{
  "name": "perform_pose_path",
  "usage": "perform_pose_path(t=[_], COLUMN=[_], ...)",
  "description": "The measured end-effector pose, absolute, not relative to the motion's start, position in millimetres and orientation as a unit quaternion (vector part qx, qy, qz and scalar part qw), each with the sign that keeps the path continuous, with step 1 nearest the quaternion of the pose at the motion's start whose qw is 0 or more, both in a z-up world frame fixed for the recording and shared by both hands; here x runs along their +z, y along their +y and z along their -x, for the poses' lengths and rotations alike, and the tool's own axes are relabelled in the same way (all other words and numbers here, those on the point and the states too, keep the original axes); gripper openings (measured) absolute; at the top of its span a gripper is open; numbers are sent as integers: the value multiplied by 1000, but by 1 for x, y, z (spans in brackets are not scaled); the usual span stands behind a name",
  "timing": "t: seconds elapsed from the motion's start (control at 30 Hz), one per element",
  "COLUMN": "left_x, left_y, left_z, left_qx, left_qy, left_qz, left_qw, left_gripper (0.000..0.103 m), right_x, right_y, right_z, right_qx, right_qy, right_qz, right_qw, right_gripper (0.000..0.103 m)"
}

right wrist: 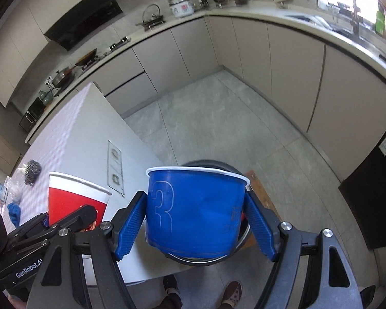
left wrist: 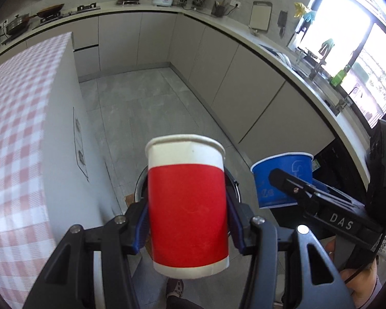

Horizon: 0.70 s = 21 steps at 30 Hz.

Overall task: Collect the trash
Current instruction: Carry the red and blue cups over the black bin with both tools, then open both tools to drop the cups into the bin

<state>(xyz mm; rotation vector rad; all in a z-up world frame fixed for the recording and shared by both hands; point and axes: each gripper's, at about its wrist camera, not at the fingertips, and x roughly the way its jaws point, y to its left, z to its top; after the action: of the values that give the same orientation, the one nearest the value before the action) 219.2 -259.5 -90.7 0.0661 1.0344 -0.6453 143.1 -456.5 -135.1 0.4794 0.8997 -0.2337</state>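
Observation:
My left gripper (left wrist: 187,221) is shut on a red and white paper cup (left wrist: 186,203), held upright above a round trash bin (left wrist: 140,182) on the floor. The bin is mostly hidden behind the cup. My right gripper (right wrist: 195,221) is shut on a blue paper cup (right wrist: 195,211) and holds it over the same bin (right wrist: 213,164). In the left wrist view the blue cup (left wrist: 278,177) and the right gripper (left wrist: 298,193) sit to the right. In the right wrist view the red cup (right wrist: 74,200) is at the lower left.
A table with a pink checked cloth (left wrist: 18,128) stands to the left, its white side panel (left wrist: 61,134) next to the bin. Small items lie on it (right wrist: 31,172). Grey cabinets and counter (left wrist: 218,59) line the back and right. A black appliance (right wrist: 373,193) stands right. Feet (right wrist: 231,293) show below.

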Motion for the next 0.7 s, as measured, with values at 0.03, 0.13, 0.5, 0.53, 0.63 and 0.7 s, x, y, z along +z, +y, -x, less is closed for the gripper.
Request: perform_pose_path(t=[0.03,0.13,0.5,0.53,0.63,0.7], left_x=[-96,-113,-172,-175,-187,-190], left_y=[-260,-266,-282,-283,-287,-287], left_z=[-218,-219,-230,-231,-238,-239], left_qx=[-300,-291,-249,-247,-239,-235], left_qy=[489,502,540,542,559,561], left_qz=[-32,-33,-24,-22,-24,-25], left_qw=[818,814,804,803,793,793], left_gripper=[53,54,59,61,67,72], right_x=[-142,-161,-213,-217,-228,-230], right_y=[-460,-468,-480,-481,-487,-490], right_z=[-146,-157,-198,-201,-210,-214], right_qx=[-110,-106,-84,-81,-82,-88], right_qy=[434,445,461,461,462,460], right_qz=[-231,-236,-236,-240,-248,-248], right_qw=[864,857,851,850,848,848], right_gripper=[78,78,78,79,79,80])
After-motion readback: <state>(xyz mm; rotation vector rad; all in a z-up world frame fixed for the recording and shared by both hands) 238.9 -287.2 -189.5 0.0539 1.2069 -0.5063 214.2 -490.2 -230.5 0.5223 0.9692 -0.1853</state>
